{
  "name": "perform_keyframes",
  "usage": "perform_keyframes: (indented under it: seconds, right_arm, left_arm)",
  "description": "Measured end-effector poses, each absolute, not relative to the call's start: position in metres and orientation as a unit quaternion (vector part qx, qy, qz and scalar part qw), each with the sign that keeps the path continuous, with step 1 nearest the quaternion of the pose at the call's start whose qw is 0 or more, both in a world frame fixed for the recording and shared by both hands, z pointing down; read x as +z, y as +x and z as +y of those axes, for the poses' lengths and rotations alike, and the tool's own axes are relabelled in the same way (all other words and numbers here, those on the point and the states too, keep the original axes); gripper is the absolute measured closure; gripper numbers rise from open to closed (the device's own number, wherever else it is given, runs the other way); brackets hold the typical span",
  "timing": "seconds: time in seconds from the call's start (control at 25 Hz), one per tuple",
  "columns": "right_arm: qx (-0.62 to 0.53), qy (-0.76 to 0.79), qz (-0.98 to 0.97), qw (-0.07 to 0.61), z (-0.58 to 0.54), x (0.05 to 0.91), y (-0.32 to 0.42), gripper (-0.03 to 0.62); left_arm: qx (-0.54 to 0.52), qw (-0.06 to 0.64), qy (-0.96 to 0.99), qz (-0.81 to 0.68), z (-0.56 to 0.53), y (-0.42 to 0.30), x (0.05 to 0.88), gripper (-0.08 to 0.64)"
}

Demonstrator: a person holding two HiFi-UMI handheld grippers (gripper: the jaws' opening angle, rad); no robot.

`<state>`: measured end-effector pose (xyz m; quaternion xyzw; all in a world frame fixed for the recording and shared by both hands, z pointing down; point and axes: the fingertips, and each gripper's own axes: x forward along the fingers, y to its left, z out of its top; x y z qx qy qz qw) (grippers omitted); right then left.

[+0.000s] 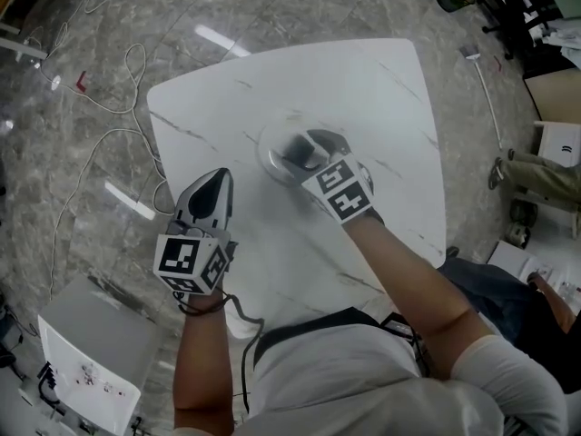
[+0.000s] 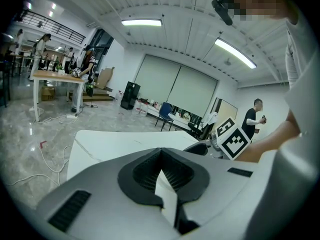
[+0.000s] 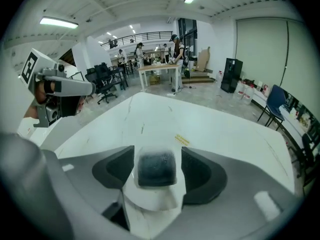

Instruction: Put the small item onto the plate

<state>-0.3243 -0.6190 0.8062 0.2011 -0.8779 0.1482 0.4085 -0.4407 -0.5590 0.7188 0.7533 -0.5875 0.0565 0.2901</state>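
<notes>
A small dark item [image 1: 296, 150] lies on a white plate [image 1: 270, 159] near the middle of the white marble table [image 1: 381, 107]. My right gripper [image 1: 307, 148] hangs over the plate, open. In the right gripper view the dark item [image 3: 156, 168] sits between the spread jaws with white plate [image 3: 150, 201] showing on both sides of it. My left gripper [image 1: 216, 185] is held above the table's left part, away from the plate, and its jaws meet at the tips with nothing in them [image 2: 161, 156]. The right gripper's marker cube [image 2: 232, 139] shows in the left gripper view.
Cables [image 1: 109, 125] trail over the grey stone floor left of the table. A white box [image 1: 86, 361] stands at the lower left. People and desks [image 2: 55, 76] fill the room's far side; a seated person's legs [image 1: 536, 175] are at the right.
</notes>
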Motion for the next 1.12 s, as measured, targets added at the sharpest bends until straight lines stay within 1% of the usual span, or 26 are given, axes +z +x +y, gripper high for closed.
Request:
perform_keyframes:
  seconds: [0.08,0.12,0.2,0.28,0.32,0.36,0.52,0.8,1.12]
  right_arm:
    - [0.138,0.210,-0.889,0.382,-0.619,0.785,-0.322,0.340]
    - [0.130,0.214,-0.896,0.368,-0.619,0.774,-0.320,0.371]
    - [0.115,0.216,-0.908,0.340,-0.614,0.750,-0.315,0.441]
    - [0.112,0.211,-0.922,0.304,-0.604,0.726,-0.309,0.538]
    - [0.113,0.207,-0.929,0.286,-0.597,0.711,-0.306,0.571]
    - [0.114,0.201,-0.935,0.268,-0.588,0.696,-0.301,0.589]
    - [0.113,0.183,-0.953,0.212,-0.543,0.632,-0.270,0.589]
    - [0.107,0.170,-0.970,0.136,-0.453,0.501,-0.190,0.591]
    - [0.074,0.172,-0.981,0.048,-0.345,0.352,-0.099,0.591]
  left_arm:
    - [0.057,0.284,0.754,-0.589,-0.554,-0.435,0.711,0.555]
    - [0.058,0.281,0.755,-0.590,-0.551,-0.431,0.708,0.555]
    - [0.059,0.273,0.757,-0.590,-0.543,-0.422,0.699,0.555]
    - [0.058,0.265,0.758,-0.593,-0.533,-0.412,0.687,0.555]
    - [0.057,0.260,0.758,-0.595,-0.527,-0.406,0.680,0.555]
    - [0.056,0.256,0.758,-0.597,-0.521,-0.400,0.672,0.555]
    - [0.036,0.245,0.759,-0.602,-0.487,-0.362,0.623,0.555]
    - [-0.004,0.200,0.775,-0.599,-0.417,-0.272,0.489,0.554]
    - [-0.022,0.114,0.783,-0.611,-0.330,-0.176,0.346,0.555]
